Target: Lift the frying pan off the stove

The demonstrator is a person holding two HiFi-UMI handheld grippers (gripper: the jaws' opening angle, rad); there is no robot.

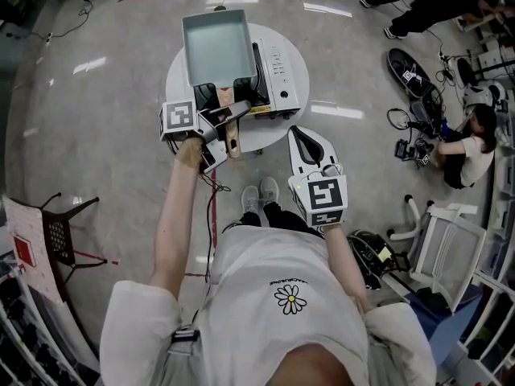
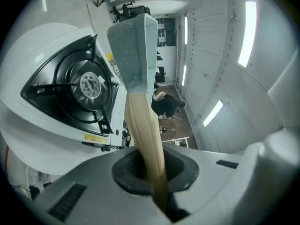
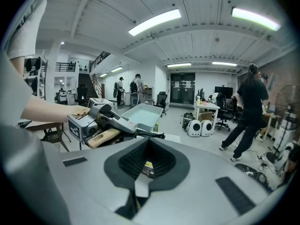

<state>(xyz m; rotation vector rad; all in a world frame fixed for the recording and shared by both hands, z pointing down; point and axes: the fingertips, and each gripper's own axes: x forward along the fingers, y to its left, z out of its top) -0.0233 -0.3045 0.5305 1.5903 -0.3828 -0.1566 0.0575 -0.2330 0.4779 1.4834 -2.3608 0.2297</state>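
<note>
Above the portable stove (image 1: 278, 75) on the round white table (image 1: 179, 77), the square frying pan (image 1: 216, 48) is held raised by its wooden handle (image 2: 143, 135), which is clamped in the left gripper (image 1: 231, 117), while the right gripper (image 1: 302, 135) is seen closed and empty nearby.

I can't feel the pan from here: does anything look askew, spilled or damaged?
Nothing stands out. The frying pan is empty and whole, its wooden handle clamped in the left tongs; the stove sits flat on the table. No spill shows.
</note>
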